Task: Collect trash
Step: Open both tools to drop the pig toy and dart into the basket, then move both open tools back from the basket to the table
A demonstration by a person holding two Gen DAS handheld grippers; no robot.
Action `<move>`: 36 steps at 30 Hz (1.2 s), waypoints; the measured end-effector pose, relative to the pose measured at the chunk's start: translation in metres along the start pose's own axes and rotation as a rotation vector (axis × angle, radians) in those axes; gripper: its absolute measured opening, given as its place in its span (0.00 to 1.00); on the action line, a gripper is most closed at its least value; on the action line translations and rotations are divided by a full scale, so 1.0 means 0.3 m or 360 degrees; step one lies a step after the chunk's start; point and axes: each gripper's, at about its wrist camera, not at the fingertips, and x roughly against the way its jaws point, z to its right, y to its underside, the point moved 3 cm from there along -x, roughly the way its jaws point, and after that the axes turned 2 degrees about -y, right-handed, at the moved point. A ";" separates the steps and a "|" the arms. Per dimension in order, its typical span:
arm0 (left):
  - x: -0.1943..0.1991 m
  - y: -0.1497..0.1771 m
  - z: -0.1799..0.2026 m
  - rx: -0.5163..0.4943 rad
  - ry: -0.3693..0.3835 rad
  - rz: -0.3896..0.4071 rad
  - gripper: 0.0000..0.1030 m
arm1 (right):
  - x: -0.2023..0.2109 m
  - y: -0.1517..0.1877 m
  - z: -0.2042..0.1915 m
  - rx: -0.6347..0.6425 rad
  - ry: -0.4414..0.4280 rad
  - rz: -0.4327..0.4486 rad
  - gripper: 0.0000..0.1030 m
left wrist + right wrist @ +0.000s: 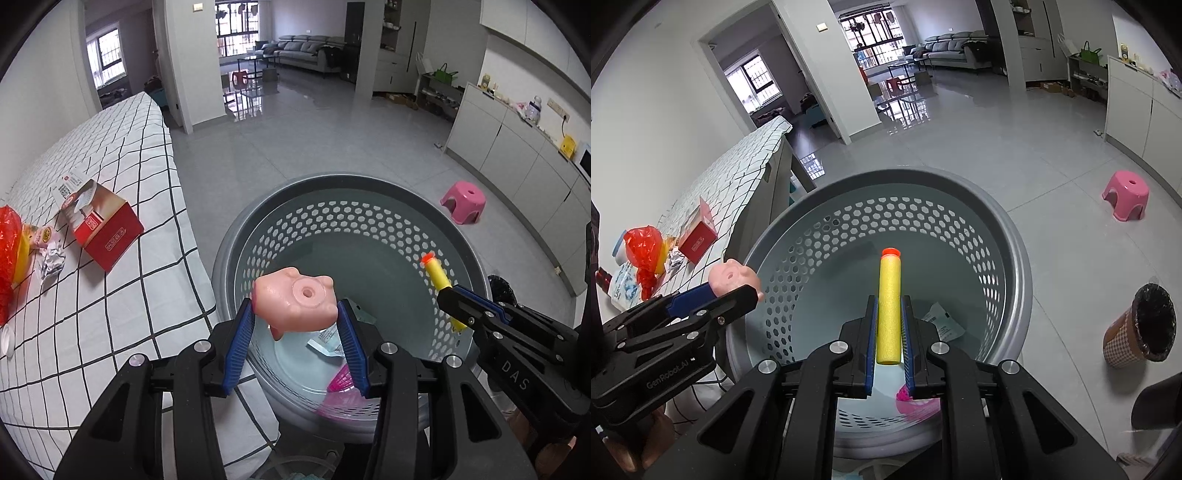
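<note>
Left gripper point(295, 314) grasping pink pig toy point(295, 301) between blue fingers point(240, 343), hovering over near rim of grey perforated basket point(369, 221). Right gripper point(889, 325) clenching yellow foam dart point(888, 306), orange tip pointing forward, above basket interior. Paper scraps point(942, 325) and pink item point(916, 400) lying on basket bottom. Red box point(107, 229), red bag point(9, 251), crumpled paper point(51, 260) resting on checked desk point(129, 147) beside basket.
</note>
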 end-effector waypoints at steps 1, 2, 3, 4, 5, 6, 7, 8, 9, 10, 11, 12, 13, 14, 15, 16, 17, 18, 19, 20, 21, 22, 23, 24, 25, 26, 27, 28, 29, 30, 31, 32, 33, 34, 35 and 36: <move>0.000 0.000 -0.002 0.0002 -0.0003 0.0001 0.52 | 0.001 0.000 0.002 0.0000 0.0000 -0.0001 0.20; 0.001 0.000 -0.005 0.0006 -0.0010 0.0005 0.56 | 0.003 0.000 0.002 0.0002 0.0002 0.0004 0.23; 0.003 0.000 -0.009 0.0011 -0.0015 0.0012 0.61 | 0.004 0.000 0.003 0.0003 0.0003 0.0009 0.29; 0.007 0.001 -0.010 0.0014 -0.0017 0.0018 0.62 | 0.007 -0.001 0.001 0.0005 0.0003 0.0017 0.32; 0.008 0.001 -0.011 0.0014 -0.0019 0.0020 0.62 | 0.010 -0.002 0.001 0.0006 0.0004 0.0024 0.32; 0.008 0.000 -0.013 0.0014 -0.0020 0.0020 0.62 | 0.010 -0.001 -0.002 0.0006 0.0004 0.0026 0.33; 0.008 0.001 -0.013 0.0013 -0.0022 0.0019 0.62 | 0.010 -0.001 -0.003 0.0006 0.0005 0.0026 0.33; 0.010 0.002 -0.013 0.0013 -0.0023 0.0020 0.62 | 0.009 0.000 -0.005 0.0006 0.0006 0.0027 0.33; 0.010 0.002 -0.015 0.0012 -0.0023 0.0022 0.62 | 0.009 0.000 -0.006 0.0007 0.0009 0.0027 0.34; 0.013 0.003 -0.017 0.0013 -0.0024 0.0025 0.62 | 0.007 0.000 -0.007 0.0007 0.0012 0.0025 0.34; 0.014 0.003 -0.019 0.0014 -0.0026 0.0029 0.62 | 0.007 0.000 -0.007 0.0008 0.0014 0.0024 0.34; 0.012 0.002 -0.021 0.0019 -0.0025 0.0029 0.63 | 0.006 -0.001 -0.008 0.0009 0.0020 0.0022 0.34; 0.012 0.003 -0.024 0.0023 -0.0022 0.0029 0.63 | 0.007 -0.002 -0.009 0.0011 0.0024 0.0021 0.34; 0.013 0.004 -0.027 0.0027 -0.0019 0.0027 0.63 | 0.009 -0.002 -0.011 0.0013 0.0030 0.0022 0.34; 0.012 0.005 -0.031 0.0032 -0.0017 0.0024 0.63 | 0.009 -0.002 -0.012 0.0014 0.0032 0.0023 0.34; 0.010 0.005 -0.035 0.0034 -0.0016 0.0022 0.63 | 0.011 -0.002 -0.015 0.0014 0.0034 0.0025 0.34; 0.009 0.006 -0.037 0.0035 -0.0017 0.0018 0.63 | 0.012 -0.002 -0.017 0.0012 0.0034 0.0027 0.34; 0.008 0.006 -0.038 0.0033 -0.0018 0.0013 0.63 | 0.013 0.001 -0.018 0.0008 0.0030 0.0030 0.34; 0.008 0.007 -0.039 0.0032 -0.0017 0.0011 0.63 | 0.013 0.003 -0.019 0.0006 0.0029 0.0029 0.35; 0.010 0.007 -0.039 0.0031 -0.0016 0.0012 0.63 | 0.012 0.005 -0.021 0.0006 0.0028 0.0026 0.35; 0.013 0.007 -0.040 0.0032 -0.0015 0.0014 0.63 | 0.010 0.007 -0.024 0.0010 0.0027 0.0020 0.35; 0.014 0.005 -0.041 0.0034 -0.0014 0.0017 0.63 | 0.010 0.008 -0.028 0.0017 0.0026 0.0017 0.35; 0.017 0.005 -0.042 0.0036 -0.0013 0.0019 0.64 | 0.011 0.008 -0.032 0.0023 0.0026 0.0017 0.35; 0.021 0.006 -0.043 0.0038 -0.0012 0.0023 0.65 | 0.014 0.008 -0.034 0.0027 0.0025 0.0018 0.35; 0.026 0.007 -0.044 0.0040 -0.0012 0.0026 0.65 | 0.017 0.008 -0.036 0.0029 0.0024 0.0020 0.35; 0.027 0.007 -0.045 0.0040 -0.0011 0.0028 0.65 | 0.021 0.007 -0.041 0.0033 0.0022 0.0024 0.35; 0.030 0.008 -0.046 0.0040 -0.0011 0.0029 0.65 | 0.024 0.006 -0.046 0.0036 0.0022 0.0027 0.36; 0.032 0.009 -0.046 0.0041 -0.0010 0.0029 0.65 | 0.028 0.006 -0.047 0.0041 0.0021 0.0030 0.36; 0.034 0.009 -0.047 0.0042 -0.0008 0.0029 0.65 | 0.031 0.005 -0.051 0.0045 0.0021 0.0033 0.36; 0.036 0.009 -0.048 0.0044 -0.0008 0.0031 0.65 | 0.034 0.005 -0.055 0.0048 0.0021 0.0037 0.36; 0.037 0.010 -0.050 0.0046 -0.0007 0.0032 0.65 | 0.039 0.006 -0.058 0.0051 0.0021 0.0041 0.36; 0.042 0.010 -0.052 0.0049 -0.0005 0.0036 0.65 | 0.044 0.008 -0.061 0.0054 0.0020 0.0046 0.36; 0.047 0.011 -0.054 0.0051 -0.0005 0.0041 0.65 | 0.047 0.008 -0.066 0.0056 0.0021 0.0049 0.36; 0.051 0.012 -0.056 0.0052 -0.0005 0.0044 0.65 | 0.051 0.009 -0.069 0.0060 0.0022 0.0053 0.37; 0.055 0.012 -0.060 0.0055 -0.0006 0.0048 0.66 | 0.058 0.009 -0.072 0.0063 0.0024 0.0059 0.37; 0.063 0.014 -0.063 0.0059 -0.0008 0.0054 0.68 | 0.061 0.008 -0.075 0.0064 0.0025 0.0062 0.39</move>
